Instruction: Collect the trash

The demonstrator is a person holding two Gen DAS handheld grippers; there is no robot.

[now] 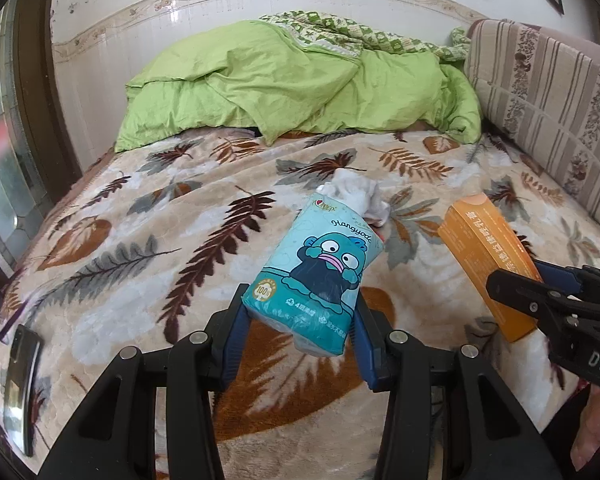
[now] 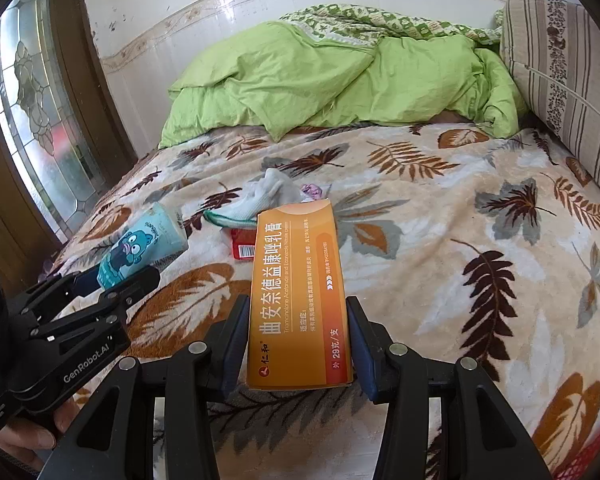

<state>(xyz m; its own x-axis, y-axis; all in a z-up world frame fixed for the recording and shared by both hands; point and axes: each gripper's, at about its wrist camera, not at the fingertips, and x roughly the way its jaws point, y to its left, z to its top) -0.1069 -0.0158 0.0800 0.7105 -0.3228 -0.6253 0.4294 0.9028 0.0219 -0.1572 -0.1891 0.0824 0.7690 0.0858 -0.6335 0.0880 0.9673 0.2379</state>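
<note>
Gripping a teal tissue pack (image 1: 312, 276) in the left gripper (image 1: 298, 312), blue fingers (image 1: 236, 332) clenched on its lower end, most of the pack jutting forward above the bed (image 1: 140, 208). Gripping an orange medicine box (image 2: 298, 300) in the right gripper (image 2: 298, 340), fingers (image 2: 362, 344) pressing on both long sides near the bottom edge, top flap pointing away. Both items hanging clear of the leaf-patterned blanket, side by side, near each other but apart.

Still lying on the bed, just beyond the held items: a white sock (image 2: 260, 200), a small red packet (image 2: 242, 246) half hidden behind the box, and a crumpled purple-and-white scrap (image 2: 312, 191). Resting near the bed's left edge, a dark phone (image 1: 20, 388), probably not trash.

Risking a slip of the tissue pack: soft wrapping, held only at one end, likely sagging or sliding out under a quick swing. Risking a crushed or twisting box, since thin card probably buckles under a side squeeze. Risking, too, a knock between the two loads while carrying them close together. No bin showing in either view, so drop-off direction remaining unknown.
</note>
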